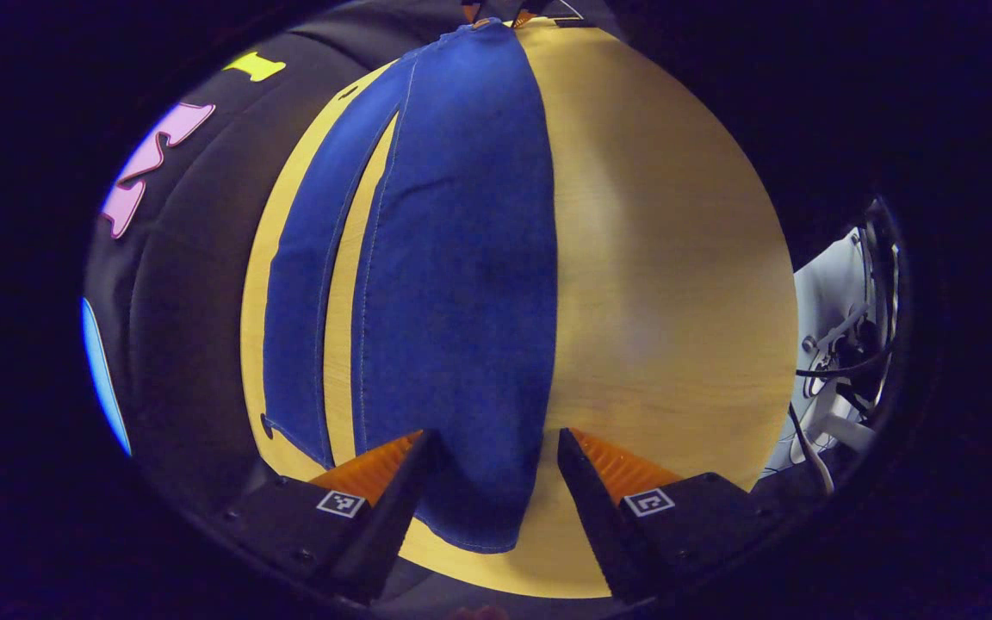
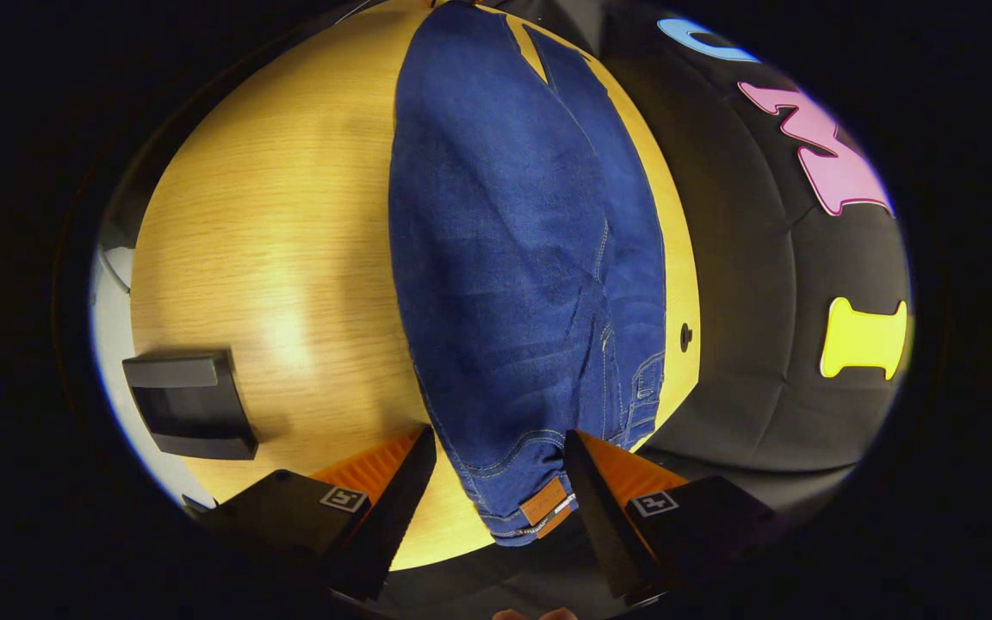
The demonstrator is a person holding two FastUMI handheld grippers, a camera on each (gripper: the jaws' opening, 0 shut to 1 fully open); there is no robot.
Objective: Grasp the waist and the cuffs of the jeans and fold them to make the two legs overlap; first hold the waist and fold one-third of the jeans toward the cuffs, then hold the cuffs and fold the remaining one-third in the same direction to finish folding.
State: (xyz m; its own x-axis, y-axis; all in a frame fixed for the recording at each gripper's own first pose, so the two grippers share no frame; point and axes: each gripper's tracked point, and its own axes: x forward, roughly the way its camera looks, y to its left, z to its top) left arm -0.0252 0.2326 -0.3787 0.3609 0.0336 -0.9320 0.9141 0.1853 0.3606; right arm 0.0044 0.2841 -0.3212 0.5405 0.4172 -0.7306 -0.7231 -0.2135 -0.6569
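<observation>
In the left gripper view, the jeans (image 1: 453, 284) lie flat on the table (image 1: 668, 284), running from 6 o'clock up to 12 o'clock. The two legs lie side by side, with a thin strip of table showing between them. The left gripper (image 1: 496, 448) hangs over the near cuff (image 1: 479, 517) at 6 o'clock with its jaws wide open, the cuff lying between them, untouched. White gear with cables (image 1: 840, 353) sits off the table at 3 o'clock.

In the right gripper view, a black box (image 2: 190, 405) rests on the table at 8 o'clock. The jeans fill the middle, waist (image 2: 530, 491) nearest at 6 o'clock, legs stretching away to 12 o'clock. The right gripper (image 2: 500, 448) has its jaws spread open either side of the waist, not pressing on it.
</observation>
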